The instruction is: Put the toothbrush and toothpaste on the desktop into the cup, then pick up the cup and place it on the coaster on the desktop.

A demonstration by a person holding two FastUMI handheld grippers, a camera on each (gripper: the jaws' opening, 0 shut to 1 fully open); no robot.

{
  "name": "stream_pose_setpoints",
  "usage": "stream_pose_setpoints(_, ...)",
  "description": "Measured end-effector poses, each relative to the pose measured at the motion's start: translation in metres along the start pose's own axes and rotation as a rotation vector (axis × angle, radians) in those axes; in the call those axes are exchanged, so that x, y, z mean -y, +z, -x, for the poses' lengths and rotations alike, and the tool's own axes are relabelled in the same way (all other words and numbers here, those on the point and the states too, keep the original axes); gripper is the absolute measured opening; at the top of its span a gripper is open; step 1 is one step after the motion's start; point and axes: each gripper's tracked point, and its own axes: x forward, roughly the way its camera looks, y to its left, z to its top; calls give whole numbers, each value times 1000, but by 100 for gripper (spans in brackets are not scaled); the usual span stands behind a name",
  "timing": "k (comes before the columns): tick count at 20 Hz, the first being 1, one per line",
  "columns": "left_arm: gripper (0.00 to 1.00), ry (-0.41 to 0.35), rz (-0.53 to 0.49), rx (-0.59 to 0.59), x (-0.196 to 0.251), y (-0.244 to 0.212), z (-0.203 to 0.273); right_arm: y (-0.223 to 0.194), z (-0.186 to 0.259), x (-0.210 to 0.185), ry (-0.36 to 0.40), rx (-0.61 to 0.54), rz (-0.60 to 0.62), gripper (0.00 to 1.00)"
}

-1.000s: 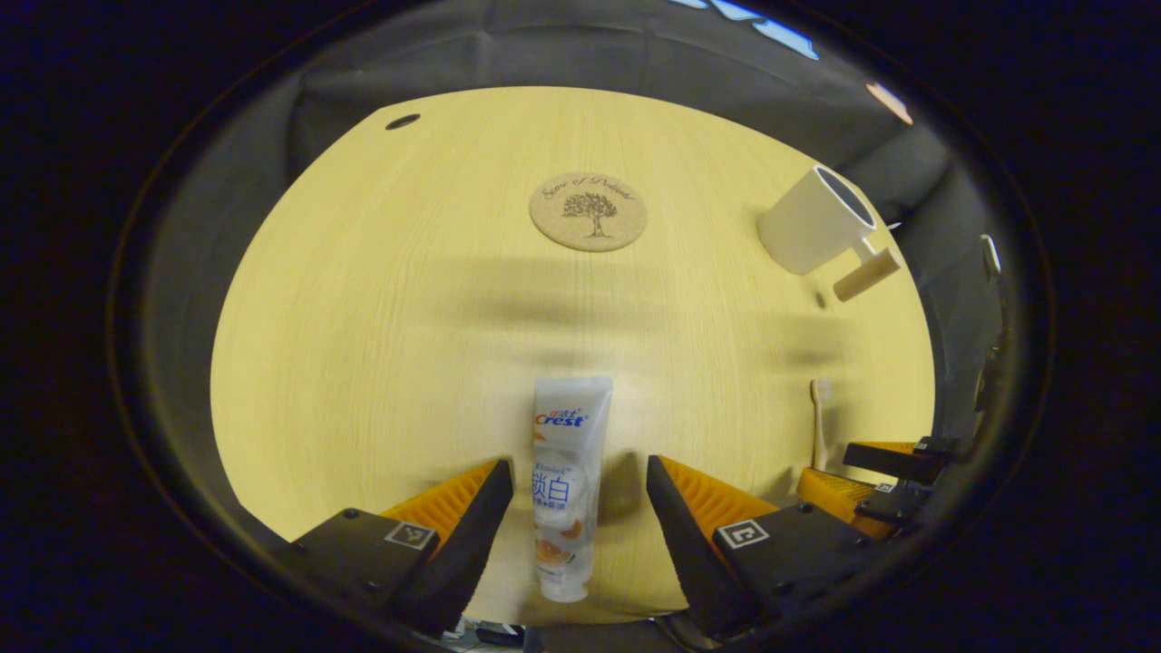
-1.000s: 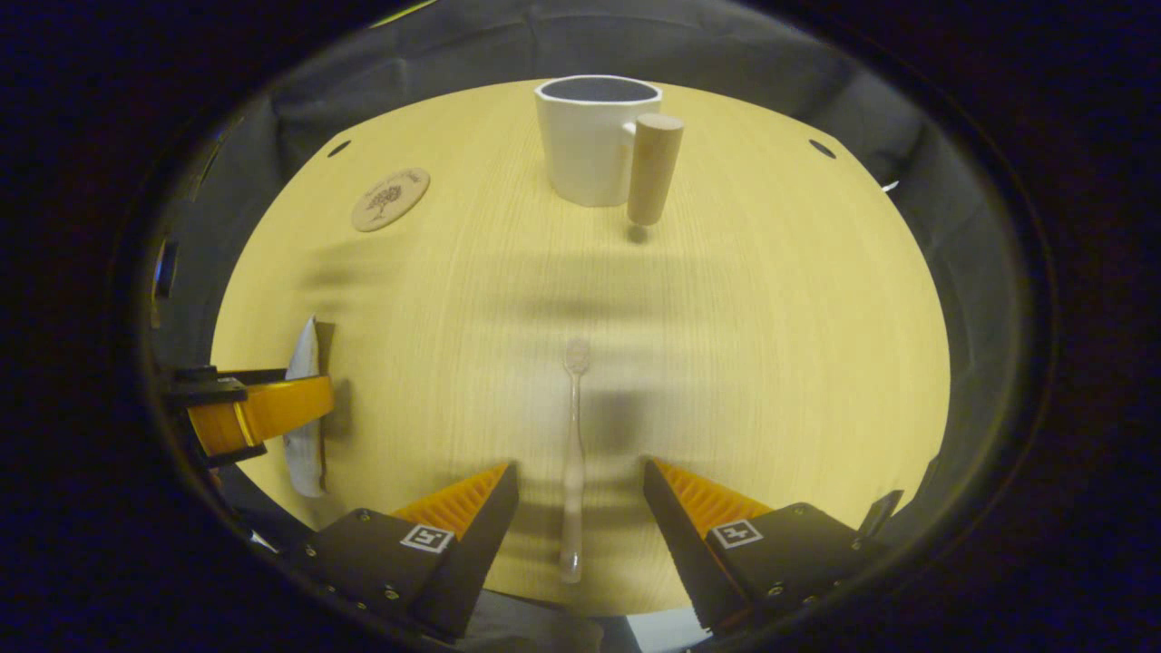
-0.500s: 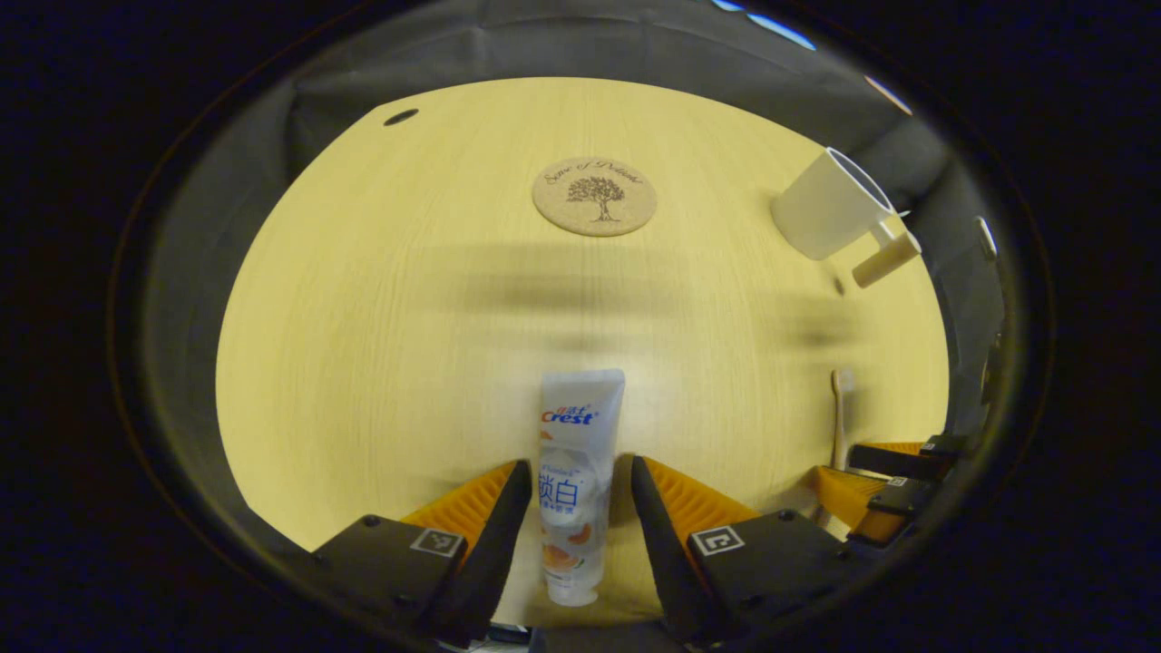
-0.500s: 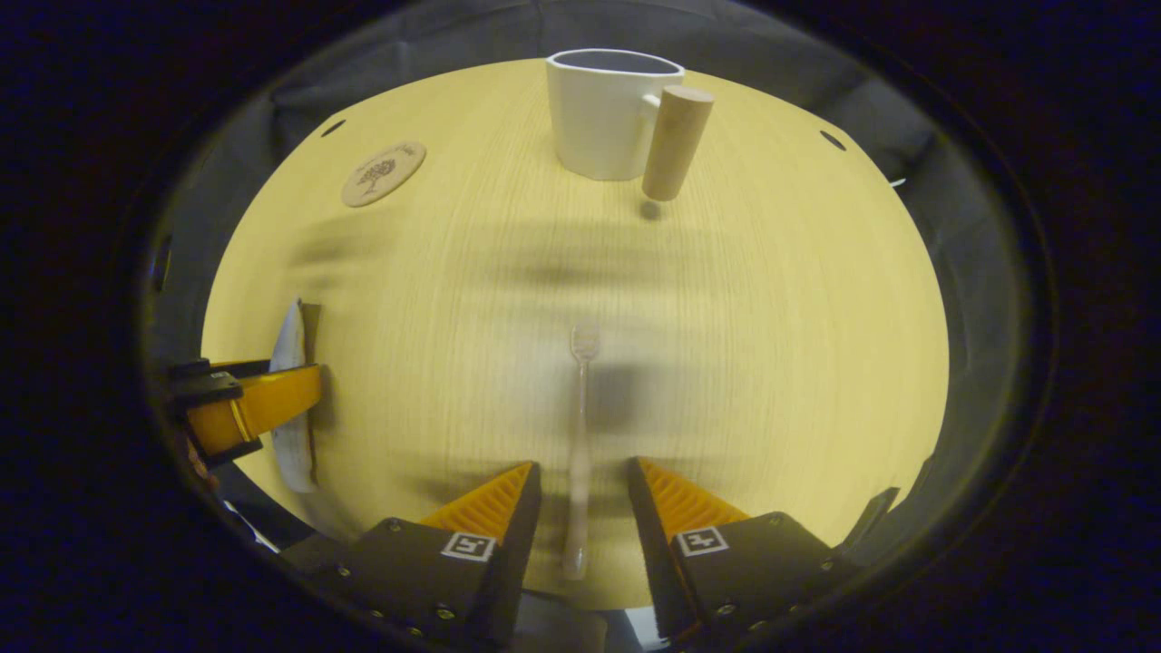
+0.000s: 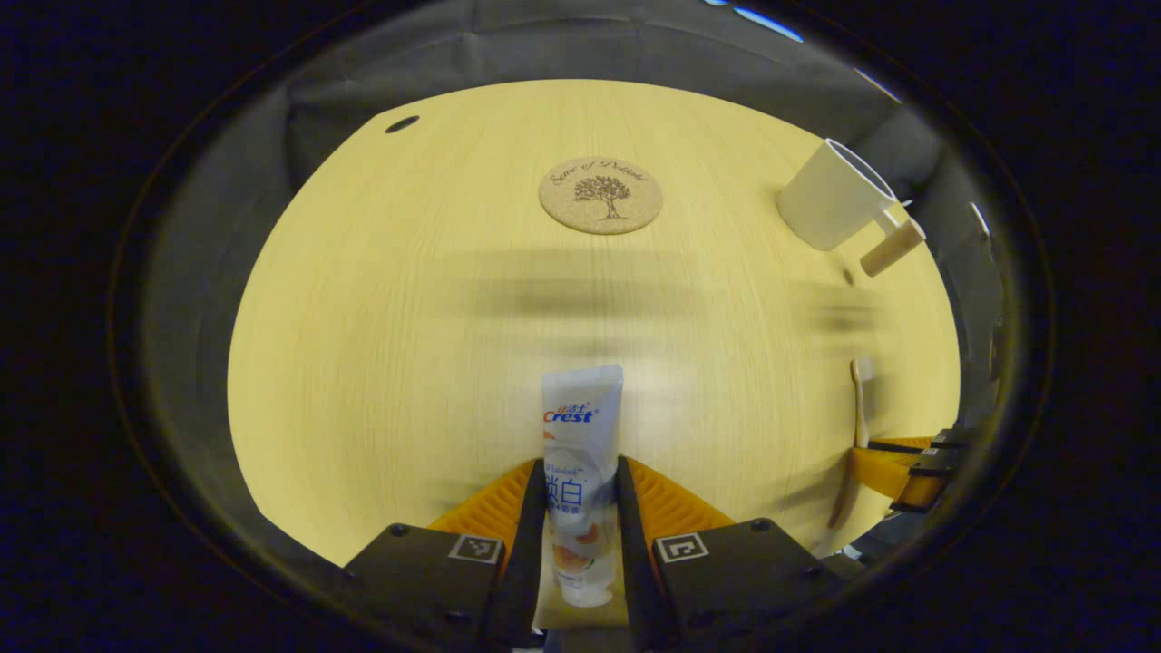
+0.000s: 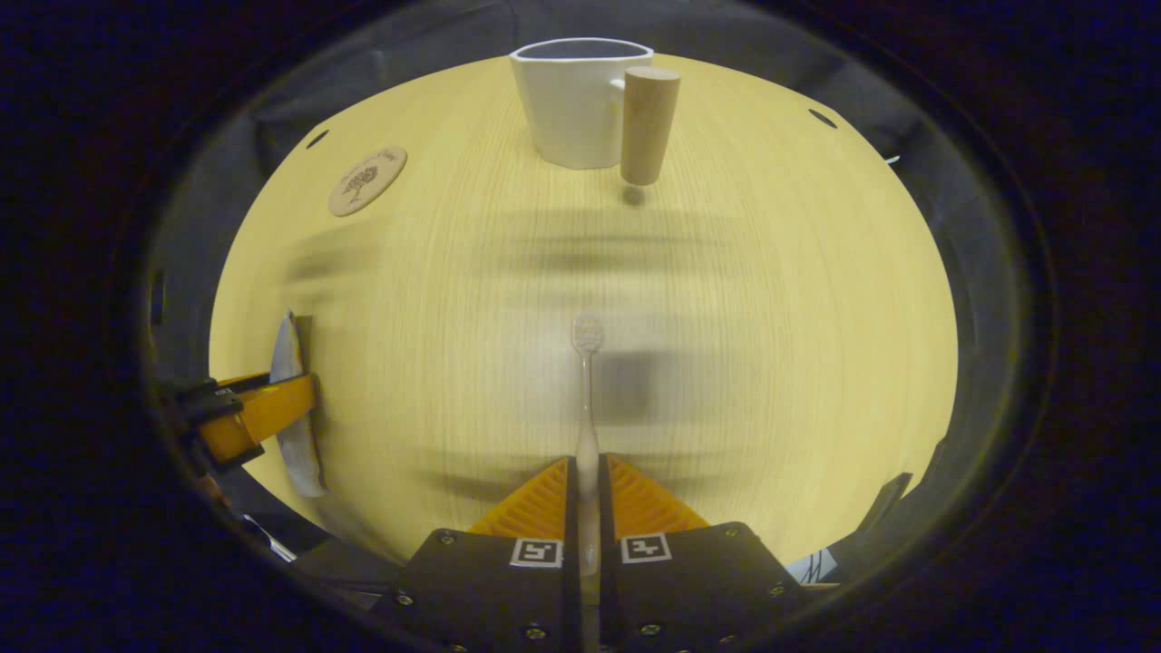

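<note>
In the left gripper view a white toothpaste tube (image 5: pixel 580 453) lies lengthwise on the wooden desktop, and my left gripper (image 5: pixel 580 485) is shut on its lower half. The right gripper view has a slim pale toothbrush (image 6: pixel 587 399), bristles pointing away, with my right gripper (image 6: pixel 587 476) shut on its handle. Far ahead stands the white cup (image 6: pixel 576 104) with its wooden handle (image 6: pixel 648 122); the same cup (image 5: pixel 830 195) appears at the upper right of the left gripper view. The round cork coaster (image 5: pixel 600 195) lies beyond the tube; that coaster (image 6: pixel 366 180) sits upper left in the right gripper view.
The left gripper (image 6: pixel 258 408) with the tube (image 6: pixel 292 399) appears at the left edge of the right gripper view. At the right edge of the left gripper view the right gripper (image 5: pixel 893 467) grips the toothbrush (image 5: pixel 854 426). Small dark holes (image 5: pixel 402 123) mark the desktop's far corners.
Both grippers have gone from wide open to shut: the left fingers closed onto the toothpaste tube, the right fingers onto the toothbrush handle. Both cameras shifted slightly forward.
</note>
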Motion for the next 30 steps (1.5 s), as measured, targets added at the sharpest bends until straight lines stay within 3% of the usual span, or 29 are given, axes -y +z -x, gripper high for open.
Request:
stream_pose_setpoints(2,46,-4,13,10,-1,1,0,0,0,-1,17,17,-16,6)
stream_pose_setpoints(4,44,-12,22,25,-2,2,2,1,1,0,24,30,-4,6)
stream_pose_setpoints(5,39,-20,27,32,-1,2,1,2,0,0,23,39,4,6)
stream_pose_setpoints(9,39,-29,69,76,-9,5,8,5,7,-4,60,95,-19,6)
stream_pose_setpoints(20,38,-60,97,337,-1,55,62,46,69,-13,187,424,-74,5)
stream_pose_setpoints(21,27,-61,111,355,1,59,65,52,71,-15,206,459,-74,5)
stream_pose_setpoints(24,27,-94,144,393,6,63,73,69,89,-22,257,537,-75,5)
stream_pose_setpoints(30,27,-95,185,489,12,93,96,118,138,-19,281,718,-51,5)
